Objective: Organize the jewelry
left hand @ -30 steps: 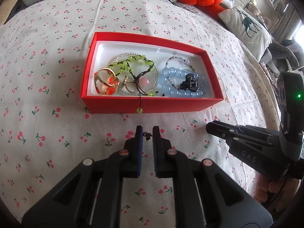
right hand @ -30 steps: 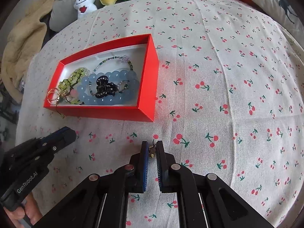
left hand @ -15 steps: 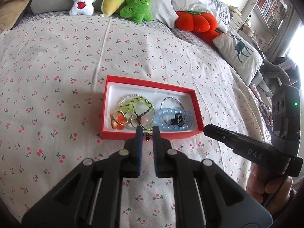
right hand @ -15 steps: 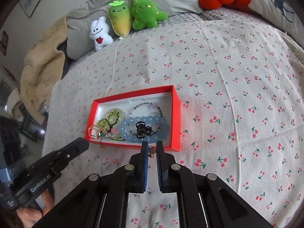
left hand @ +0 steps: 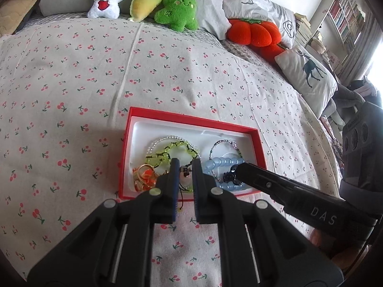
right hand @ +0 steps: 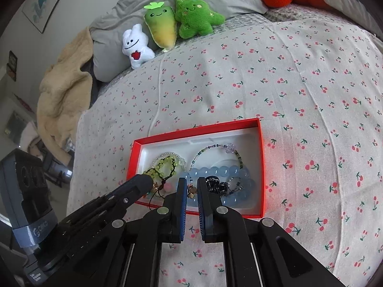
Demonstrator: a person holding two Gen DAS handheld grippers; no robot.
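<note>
Grippers, left (left hand: 183, 171) and right (right hand: 191, 189), each pinch a small metal earring over the glossy red rectangular box (right hand: 261, 167).

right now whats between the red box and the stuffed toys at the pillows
Nothing: only bare cherry-print bedspread lies between the red box and the stuffed toys. Both wrist views show it.

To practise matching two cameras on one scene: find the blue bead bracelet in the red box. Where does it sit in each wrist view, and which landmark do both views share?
Left wrist view: the blue bead bracelet lies in the right part of the red box, just right of the fingertips.
Right wrist view: the bracelet lies in the box's lower right part, partly behind the fingertips.
Shared landmark: the green tree plush.
</note>
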